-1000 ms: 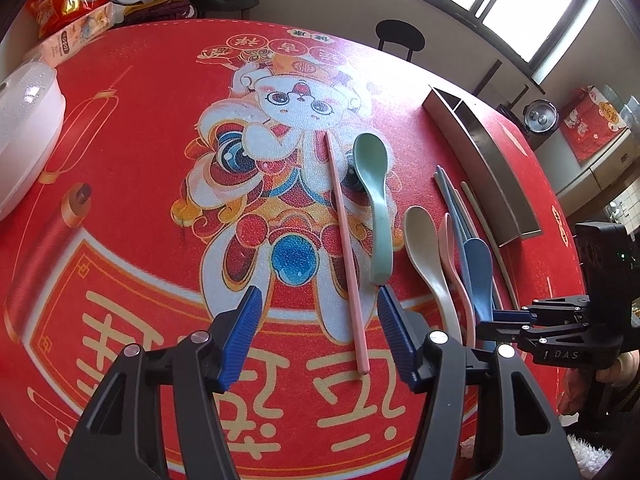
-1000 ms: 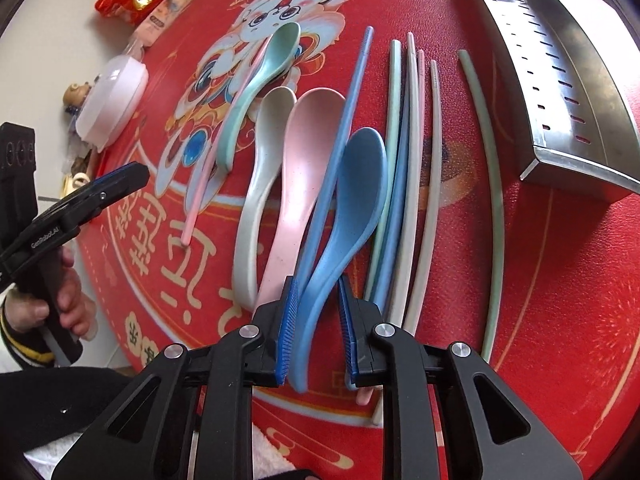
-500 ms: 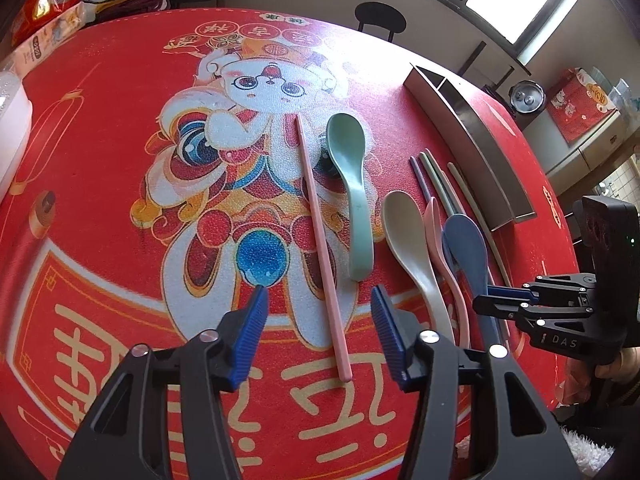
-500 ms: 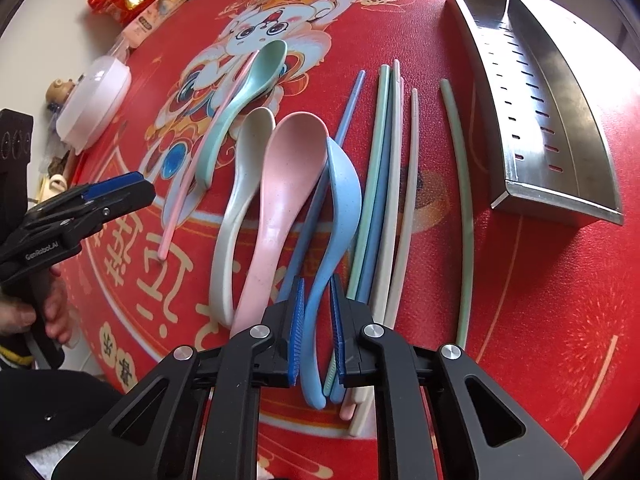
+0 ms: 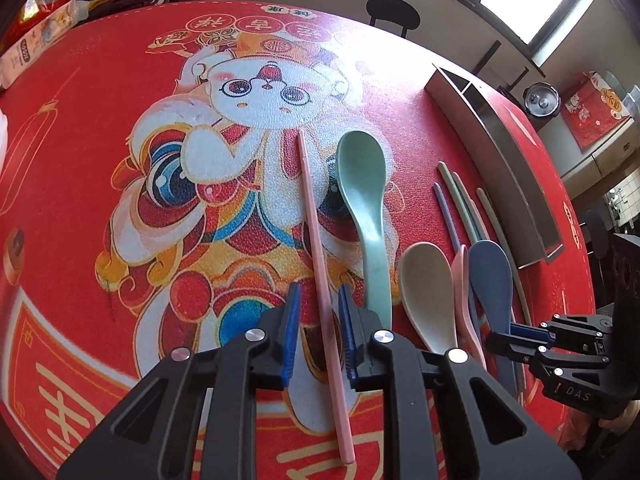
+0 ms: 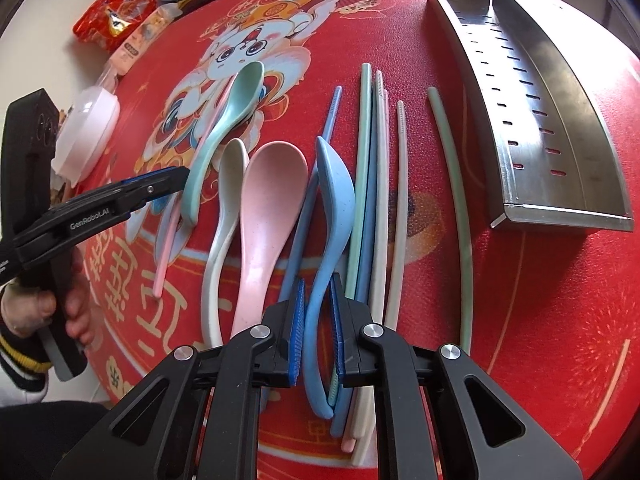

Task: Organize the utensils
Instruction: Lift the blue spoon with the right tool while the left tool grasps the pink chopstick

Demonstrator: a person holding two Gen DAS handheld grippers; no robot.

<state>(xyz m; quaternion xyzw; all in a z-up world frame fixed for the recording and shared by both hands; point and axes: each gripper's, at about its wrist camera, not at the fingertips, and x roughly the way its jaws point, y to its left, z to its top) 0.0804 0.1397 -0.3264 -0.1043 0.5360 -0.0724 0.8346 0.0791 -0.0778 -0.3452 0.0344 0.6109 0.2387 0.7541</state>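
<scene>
A home dining room: festive red tablecloth [image 5: 100, 128], snack packets [image 6: 116, 20] (by the wall), pressure cooker [image 5: 541, 100].

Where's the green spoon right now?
In the left wrist view the green spoon lies on the red mat, between the pink chopstick and the beige spoon.

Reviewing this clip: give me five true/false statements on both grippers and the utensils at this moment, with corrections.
1. The right gripper is shut on the blue spoon. True.
2. The pink chopstick lies between the left gripper's fingers. True.
3. The metal tray holds the chopsticks. False: it holds none.
4. The green spoon is held in the left gripper. False: it lies beside it on the mat.
5. The pink spoon lies between the cream spoon and the blue one. True.
</scene>
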